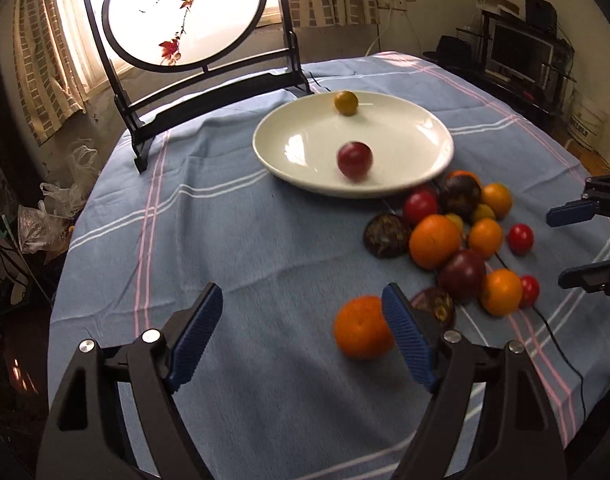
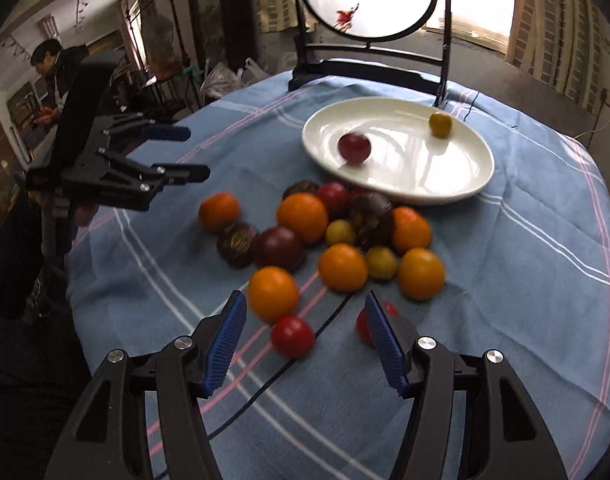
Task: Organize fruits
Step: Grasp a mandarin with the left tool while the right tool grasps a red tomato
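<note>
- We see a white plate holding a dark red fruit centrally and a yellow fruit at twelve o'clock.
- Our loose pile of oranges, red and dark fruits lies at the plate's five o'clock.

Surface cover: blue woven cloth, matt, creased, white and pink stripes. Plate: white glazed ceramic by the look, glossy, window glare on it. Oranges: matt, finely pebbled skin. Small red fruit: smooth, shiny. Dark round fruit: dull, mottled. Left tool and right tool: matt black plastic bodies, bright metal pins, blue ribbed pads that look rubbery. Far screen: dark lacquered frame, translucent painted panel. Curtains: patterned cloth.
</note>
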### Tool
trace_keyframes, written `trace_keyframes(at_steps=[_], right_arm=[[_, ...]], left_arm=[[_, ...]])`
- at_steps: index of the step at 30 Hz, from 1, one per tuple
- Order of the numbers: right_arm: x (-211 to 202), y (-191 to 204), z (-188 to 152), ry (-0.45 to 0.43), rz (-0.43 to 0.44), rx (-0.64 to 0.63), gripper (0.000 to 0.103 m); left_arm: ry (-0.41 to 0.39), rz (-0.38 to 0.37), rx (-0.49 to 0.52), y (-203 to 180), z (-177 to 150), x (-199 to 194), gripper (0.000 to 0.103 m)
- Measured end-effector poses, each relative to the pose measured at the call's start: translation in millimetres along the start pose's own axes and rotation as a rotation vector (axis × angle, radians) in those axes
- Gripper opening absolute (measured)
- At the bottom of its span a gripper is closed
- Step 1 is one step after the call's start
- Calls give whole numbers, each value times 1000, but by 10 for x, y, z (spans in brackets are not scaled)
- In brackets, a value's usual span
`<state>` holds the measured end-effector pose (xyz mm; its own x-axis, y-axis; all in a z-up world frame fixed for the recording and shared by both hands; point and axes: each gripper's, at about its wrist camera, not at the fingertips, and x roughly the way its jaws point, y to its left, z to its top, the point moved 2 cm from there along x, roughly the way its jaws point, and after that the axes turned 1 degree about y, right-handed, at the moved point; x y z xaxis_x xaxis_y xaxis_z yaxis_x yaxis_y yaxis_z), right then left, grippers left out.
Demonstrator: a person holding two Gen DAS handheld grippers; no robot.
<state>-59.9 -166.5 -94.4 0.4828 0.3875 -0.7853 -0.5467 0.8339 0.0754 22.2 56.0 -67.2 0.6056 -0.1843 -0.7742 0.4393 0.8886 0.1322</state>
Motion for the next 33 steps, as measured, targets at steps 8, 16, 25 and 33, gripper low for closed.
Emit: trace_keyframes(at_steps=[8, 16, 25, 33], right_arm=[[384, 147, -154, 128, -11, -46, 39], [341, 133, -187, 107, -28, -54, 27], [323, 78, -217, 97, -22, -26, 27], [104, 61, -129, 22, -31, -17, 27]], left_arm=[[62, -62, 55, -149, -359, 164, 79], [77, -107, 71, -247, -216, 432, 80], [86, -196, 45, -284, -202, 436, 42], [-29, -141, -14, -231, -21, -19, 42]])
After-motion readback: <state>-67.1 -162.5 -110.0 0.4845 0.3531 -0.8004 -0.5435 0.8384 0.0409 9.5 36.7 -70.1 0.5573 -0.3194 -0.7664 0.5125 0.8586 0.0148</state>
